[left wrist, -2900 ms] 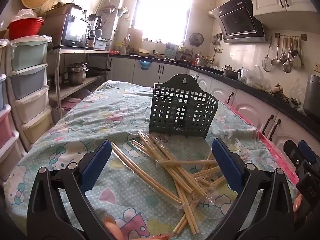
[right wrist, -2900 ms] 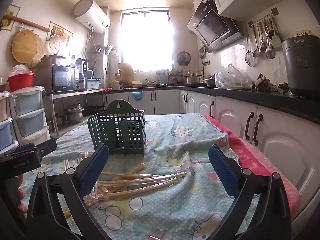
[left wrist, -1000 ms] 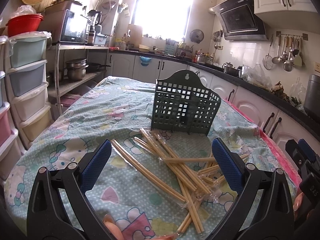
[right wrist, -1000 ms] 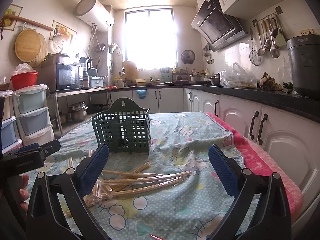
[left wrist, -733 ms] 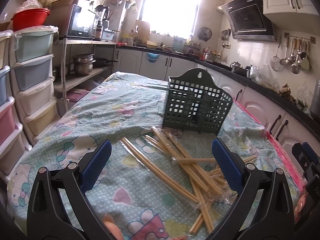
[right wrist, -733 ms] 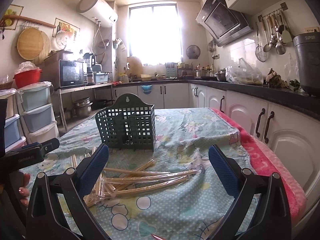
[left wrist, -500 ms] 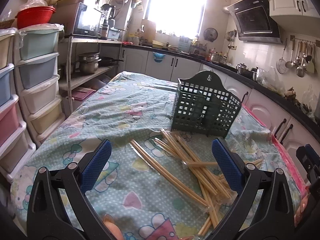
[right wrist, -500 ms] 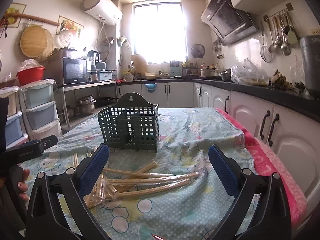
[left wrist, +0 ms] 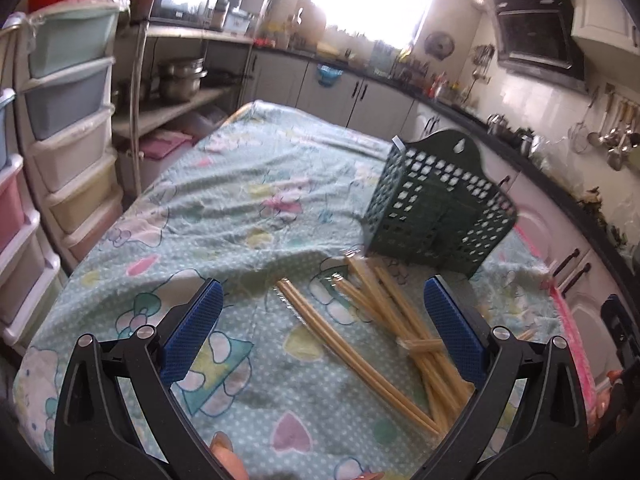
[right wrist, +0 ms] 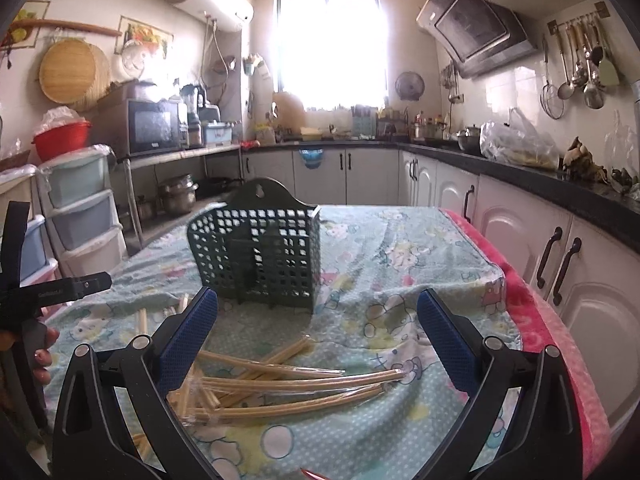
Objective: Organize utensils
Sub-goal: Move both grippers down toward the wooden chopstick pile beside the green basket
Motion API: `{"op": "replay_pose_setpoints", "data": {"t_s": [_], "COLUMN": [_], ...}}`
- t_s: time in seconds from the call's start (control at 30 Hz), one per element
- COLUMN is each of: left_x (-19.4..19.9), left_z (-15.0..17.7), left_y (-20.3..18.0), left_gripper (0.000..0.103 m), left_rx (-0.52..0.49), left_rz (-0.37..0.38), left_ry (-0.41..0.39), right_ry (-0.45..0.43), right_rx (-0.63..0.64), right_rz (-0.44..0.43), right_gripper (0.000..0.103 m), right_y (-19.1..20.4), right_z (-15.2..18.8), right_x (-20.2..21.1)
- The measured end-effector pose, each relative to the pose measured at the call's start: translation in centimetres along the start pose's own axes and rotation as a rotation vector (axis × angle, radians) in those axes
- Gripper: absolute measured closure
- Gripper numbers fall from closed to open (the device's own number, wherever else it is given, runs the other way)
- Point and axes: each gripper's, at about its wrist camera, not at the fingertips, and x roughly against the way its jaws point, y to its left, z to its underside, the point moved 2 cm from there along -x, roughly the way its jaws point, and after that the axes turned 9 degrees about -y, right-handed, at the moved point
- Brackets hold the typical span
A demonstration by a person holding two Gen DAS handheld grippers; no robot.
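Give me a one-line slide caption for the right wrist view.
Open right gripper hovers over wrapped chopsticks scattered before an upright green basket on the table.

Microwave (right wrist: 154,126) on shelf, red bowl (right wrist: 62,138) atop drawers (right wrist: 78,204).

Chopsticks (right wrist: 288,384): pale wood, some in glossy clear plastic sleeves. Utensil basket (right wrist: 260,256): matt dark-green perforated plastic. Counter cloth (left wrist: 224,200): soft printed fabric, wrinkled. Left tongs (left wrist: 324,332), right tongs (right wrist: 316,336): matt black plastic (textured blue pads, metal rivets).
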Motion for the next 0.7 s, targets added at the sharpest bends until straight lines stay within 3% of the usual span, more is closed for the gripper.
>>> {"op": "replay_pose_setpoints", "data": {"t_s": [0.17, 0.27, 0.47, 0.57, 0.7], "left_x": [-3.4, -4.6, -6.6, -7.6, -8.5], "left_z": [0.7, 1.0, 1.5, 1.8, 1.4], "left_y": [0.6, 0.9, 1.3, 1.5, 1.4], "left_gripper": [0.010, 0.011, 0.029, 0.032, 0.032], "left_rx": [0.025, 0.046, 0.073, 0.077, 0.075], "left_rz": [-0.002, 0.010, 0.019, -0.004, -0.023], "left_ry": [0.120, 0.152, 0.234, 0.283, 0.314], "right_ry": [0.049, 0.066, 0.100, 0.127, 0.177], "right_rx": [-0.008, -0.021, -0.043, -0.050, -0.061], "right_rz": [0.017, 0.031, 0.051, 0.058, 0.052], "right_gripper": [0.006, 0.006, 0.006, 0.007, 0.017], "right_y": [-1.2, -2.0, -3.4, -4.0, -5.0], "right_z": [0.3, 0.5, 1.3, 1.8, 2.7], "right_x": [-1.7, -2.1, -2.8, -3.1, -3.8]}}
